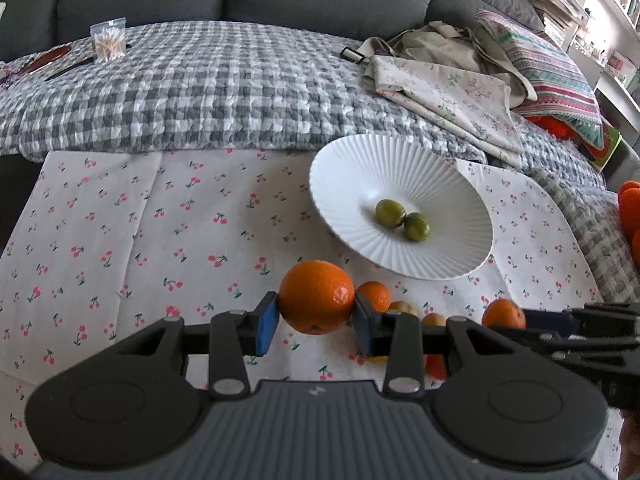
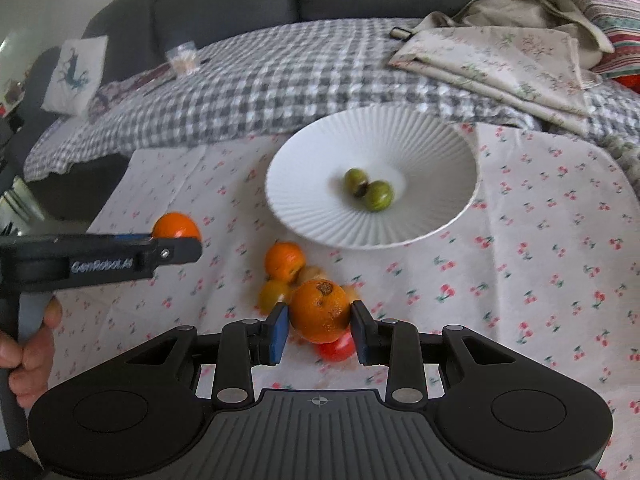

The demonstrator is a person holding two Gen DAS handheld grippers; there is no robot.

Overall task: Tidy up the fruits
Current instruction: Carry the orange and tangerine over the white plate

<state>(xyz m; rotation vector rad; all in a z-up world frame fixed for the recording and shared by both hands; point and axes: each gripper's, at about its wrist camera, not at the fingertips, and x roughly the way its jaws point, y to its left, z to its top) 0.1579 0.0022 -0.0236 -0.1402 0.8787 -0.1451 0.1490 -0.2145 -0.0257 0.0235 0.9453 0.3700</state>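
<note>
"GenRobot.AI" is reading in pale letters along the side of the left gripper (image 2: 176,240), seen from the right wrist view; no other writing is showing clearly. The cherry-print cloth (image 1: 120,240) is lying bare on the left gripper's left, ending against the grey checked blanket (image 1: 200,88); the white ribbed plate (image 1: 400,168) is sitting near the cloth's far edge, holding two green fruits (image 1: 402,220) touching each other. The left gripper (image 1: 316,316) is clamping a large orange (image 1: 316,296) between its blue pads; the right gripper (image 2: 320,324) is gripping a scarred orange (image 2: 319,310), directly above the pile of small fruits (image 2: 284,262) lying just before the plate.
</note>
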